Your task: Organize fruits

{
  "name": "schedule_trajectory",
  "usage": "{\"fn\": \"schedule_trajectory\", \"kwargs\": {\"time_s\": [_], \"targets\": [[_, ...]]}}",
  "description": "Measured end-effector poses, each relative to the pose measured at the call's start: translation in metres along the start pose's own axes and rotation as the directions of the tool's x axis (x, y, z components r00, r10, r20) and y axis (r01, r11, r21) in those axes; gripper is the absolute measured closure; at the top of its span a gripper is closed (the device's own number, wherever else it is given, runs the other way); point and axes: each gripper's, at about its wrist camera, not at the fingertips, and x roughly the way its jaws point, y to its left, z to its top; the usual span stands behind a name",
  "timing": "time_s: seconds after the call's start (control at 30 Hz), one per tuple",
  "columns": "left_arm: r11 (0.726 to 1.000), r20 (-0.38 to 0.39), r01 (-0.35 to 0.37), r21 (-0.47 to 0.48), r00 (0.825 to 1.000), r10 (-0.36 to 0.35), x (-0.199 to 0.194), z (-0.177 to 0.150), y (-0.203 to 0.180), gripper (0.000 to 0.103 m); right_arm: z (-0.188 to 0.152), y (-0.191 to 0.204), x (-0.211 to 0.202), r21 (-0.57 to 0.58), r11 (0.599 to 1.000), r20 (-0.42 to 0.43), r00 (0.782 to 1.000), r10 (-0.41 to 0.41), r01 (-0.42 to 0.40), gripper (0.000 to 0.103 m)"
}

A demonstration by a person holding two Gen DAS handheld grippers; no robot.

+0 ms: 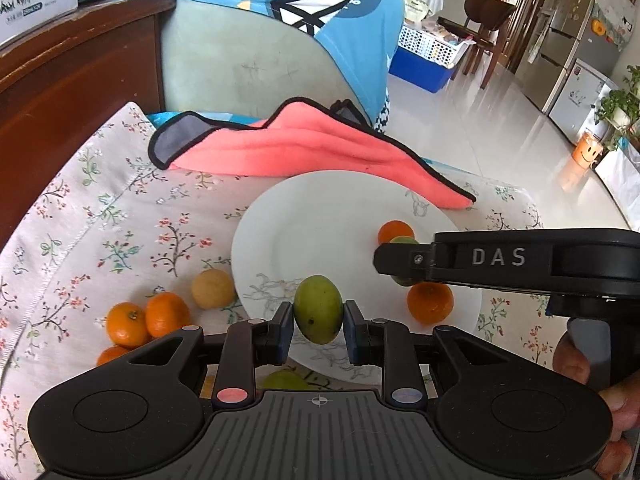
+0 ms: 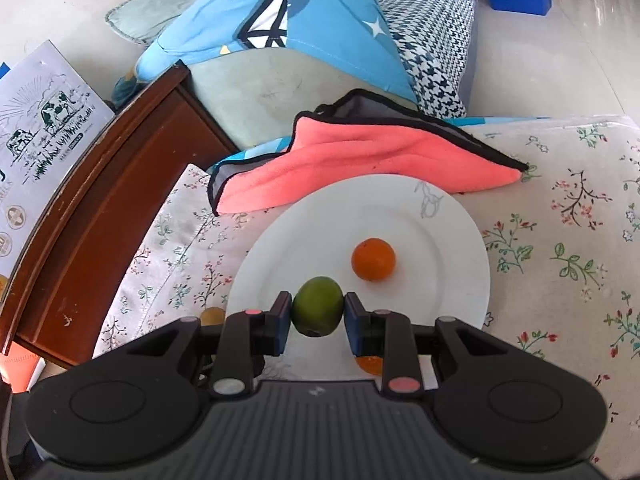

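Two small green oval fruits, each clamped in a claw above a round white ceramic plate (image 2: 460, 264) with a faint grey line drawing on its rim. The left claw (image 1: 318, 322) is closed on the yellow-green fruit (image 1: 318, 309), pads pressing both sides, over the plate's near edge. The right claw (image 2: 318, 318) is closed on the darker green fruit (image 2: 318, 306), likewise gripped on both sides, over the plate's near left part. On the plate: one orange mandarin (image 2: 373, 259) lying free toward the centre, a second mandarin (image 1: 430, 303) near the rim. Off the plate, on the floral-printed cloth (image 1: 100, 220) covering the surface: a cluster of orange mandarins (image 1: 148, 320) and one pale yellow round fruit (image 1: 213, 289) just beside the plate's left rim. Behind the plate: a folded coral-pink towel with black trim (image 2: 360, 156), its edge touching the far rim. Beyond it: a blue patterned cushion (image 2: 304, 32).
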Motion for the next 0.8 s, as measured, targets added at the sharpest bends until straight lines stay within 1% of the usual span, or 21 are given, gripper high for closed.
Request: {"fn": "schedule_trajectory", "kwargs": {"time_s": [0.07, 0.13, 0.3, 0.4, 0.6, 0.63, 0.73, 0.8], "targets": [[1.000, -0.003, 0.000, 0.003, 1.000, 0.000, 0.002, 0.000, -0.002, 0.079, 0.000, 0.001, 0.001, -0.006, 1.000, 0.001, 1.000, -0.005, 0.005, 0.075], [1.000, -0.003, -0.001, 0.002, 1.000, 0.001, 0.003, 0.000, -0.004, 0.079, 0.000, 0.000, 0.001, -0.009, 1.000, 0.000, 1.000, -0.012, 0.012, 0.072], [1.000, 0.020, 0.004, 0.005, 1.000, -0.004, -0.002, 0.002, -0.007, 0.077, 0.002, 0.000, -0.002, 0.002, 1.000, 0.013, 1.000, -0.010, 0.009, 0.072], [1.000, 0.032, 0.000, -0.010, 1.000, 0.000, -0.008, 0.004, -0.004, 0.072, 0.003, 0.001, -0.005, 0.003, 1.000, 0.023, 1.000, -0.006, 0.006, 0.072], [1.000, 0.050, -0.013, -0.027, 0.999, 0.015, -0.020, 0.009, 0.006, 0.069, 0.004, 0.003, -0.011, -0.001, 1.000, 0.037, 0.999, -0.004, 0.004, 0.072], [0.999, 0.053, -0.016, -0.031, 0.998, 0.018, -0.022, 0.010, 0.008, 0.068, 0.004, 0.003, -0.011, 0.000, 1.000, 0.037, 0.999, -0.003, 0.003, 0.072], [0.999, 0.064, -0.035, -0.041, 0.997, 0.038, -0.030, 0.012, 0.016, 0.061, 0.003, 0.004, -0.013, -0.006, 1.000, 0.033, 0.999, 0.000, 0.001, 0.072], [0.997, 0.074, -0.050, -0.057, 0.996, 0.054, -0.038, 0.014, 0.023, 0.060, 0.002, 0.004, -0.014, -0.014, 1.000, 0.029, 1.000, 0.003, -0.003, 0.072]]}}
